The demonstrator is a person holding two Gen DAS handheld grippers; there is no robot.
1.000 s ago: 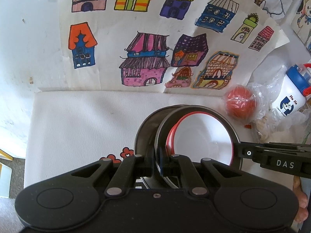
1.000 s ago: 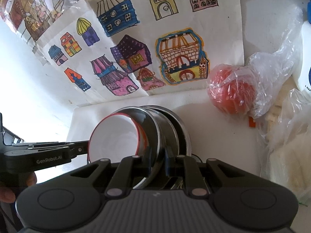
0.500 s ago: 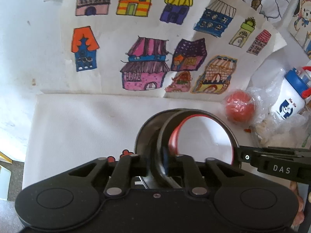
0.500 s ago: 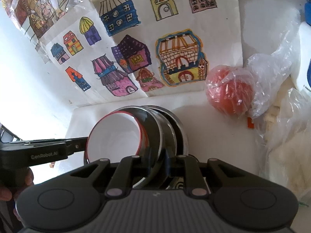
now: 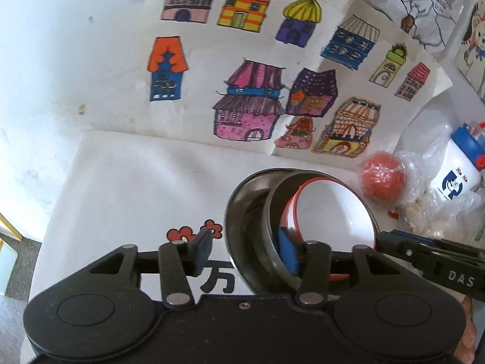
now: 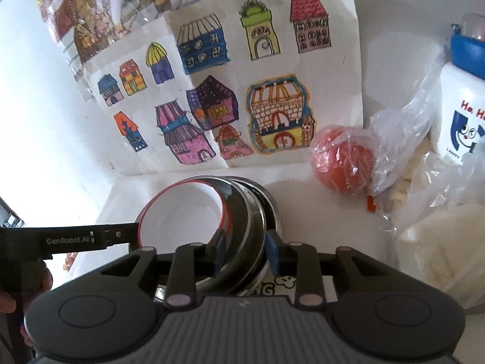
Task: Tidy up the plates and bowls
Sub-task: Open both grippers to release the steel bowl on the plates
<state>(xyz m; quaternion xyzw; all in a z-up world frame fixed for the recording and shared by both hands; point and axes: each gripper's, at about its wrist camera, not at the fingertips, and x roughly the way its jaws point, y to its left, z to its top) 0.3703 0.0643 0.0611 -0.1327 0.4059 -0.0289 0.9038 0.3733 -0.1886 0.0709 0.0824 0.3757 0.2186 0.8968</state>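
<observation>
Left wrist view: left gripper fingers have just been spreading and stand apart astride the steel bowl rim, not pinching. The red-rimmed bowl sits nested inside, left of the wrapped red ball. Right gripper likewise spread. Stack looks released onto the bench; next, back both away cleanly

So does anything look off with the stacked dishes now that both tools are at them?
Yes. The stack sits uneven: the red-rimmed white bowl and the metal bowl around it look tilted in the outer metal dish rather than nested flat. Both tools, left and right, have just been opening, pads off the rims.
</observation>
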